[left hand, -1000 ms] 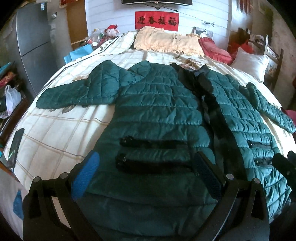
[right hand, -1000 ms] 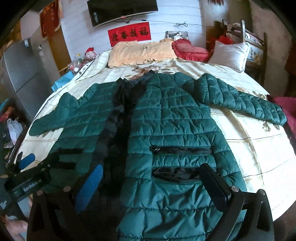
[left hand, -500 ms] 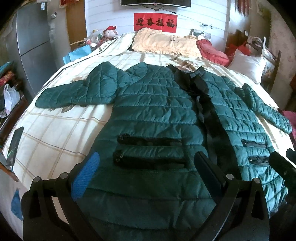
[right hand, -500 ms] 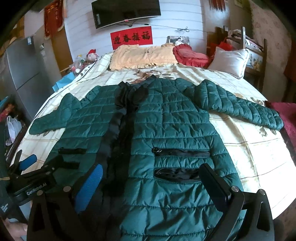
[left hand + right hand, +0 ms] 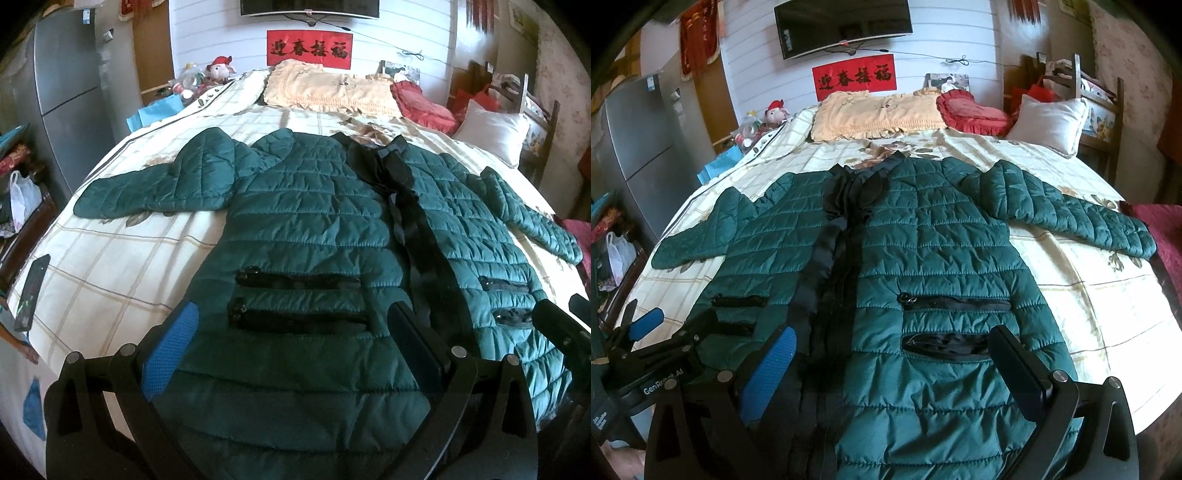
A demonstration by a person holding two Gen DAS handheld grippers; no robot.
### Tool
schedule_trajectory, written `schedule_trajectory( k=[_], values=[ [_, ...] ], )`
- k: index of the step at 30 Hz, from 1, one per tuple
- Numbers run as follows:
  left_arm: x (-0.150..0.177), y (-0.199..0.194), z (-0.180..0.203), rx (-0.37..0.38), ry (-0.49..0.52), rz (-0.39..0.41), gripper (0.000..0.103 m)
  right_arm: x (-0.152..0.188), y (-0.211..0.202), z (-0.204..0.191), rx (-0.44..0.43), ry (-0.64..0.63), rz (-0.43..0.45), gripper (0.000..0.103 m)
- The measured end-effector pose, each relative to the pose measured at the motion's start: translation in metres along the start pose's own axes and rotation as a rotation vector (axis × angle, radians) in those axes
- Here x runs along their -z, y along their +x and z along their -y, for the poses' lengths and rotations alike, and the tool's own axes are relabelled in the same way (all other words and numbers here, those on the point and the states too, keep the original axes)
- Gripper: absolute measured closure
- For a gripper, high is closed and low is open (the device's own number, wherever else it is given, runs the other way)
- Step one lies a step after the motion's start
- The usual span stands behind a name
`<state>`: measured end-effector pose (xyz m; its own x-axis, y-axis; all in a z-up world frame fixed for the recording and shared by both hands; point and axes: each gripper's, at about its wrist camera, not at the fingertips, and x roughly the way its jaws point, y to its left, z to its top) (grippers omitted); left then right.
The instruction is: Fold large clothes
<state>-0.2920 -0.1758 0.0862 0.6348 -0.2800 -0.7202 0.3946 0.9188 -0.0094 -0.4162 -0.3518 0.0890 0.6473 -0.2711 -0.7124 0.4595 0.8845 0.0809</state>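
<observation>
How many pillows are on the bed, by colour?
Frilly peach fabric pillow: 1
Red ruffled heart-shaped pillow: 1
Plain white square pillow: 1
Total: 3

a red banner [image 5: 309, 48] on the white wall behind the bed carried black chinese characters reading 迎春接福, legible in both wrist views. in the right wrist view, the body of the left gripper [image 5: 646, 328] bore white lettering that read "genrobot.ai". a small sticker on the grey fridge [image 5: 650, 80] was too blurred to read.
</observation>
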Motion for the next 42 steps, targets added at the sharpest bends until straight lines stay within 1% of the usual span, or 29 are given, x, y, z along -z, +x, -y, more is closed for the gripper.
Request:
schedule_trajectory(
  k=[24, 42],
  values=[
    [0.001, -0.002, 0.002, -0.001, 0.004, -0.002, 0.000, 0.002, 0.001, 0.000, -0.001, 0.003, -0.018, 0.000],
    [0.002, 0.000, 0.003, -0.004, 0.004, -0.006, 0.000, 0.002, 0.009, -0.001, -0.006, 0.012, -0.041, 0.000]
  ],
)
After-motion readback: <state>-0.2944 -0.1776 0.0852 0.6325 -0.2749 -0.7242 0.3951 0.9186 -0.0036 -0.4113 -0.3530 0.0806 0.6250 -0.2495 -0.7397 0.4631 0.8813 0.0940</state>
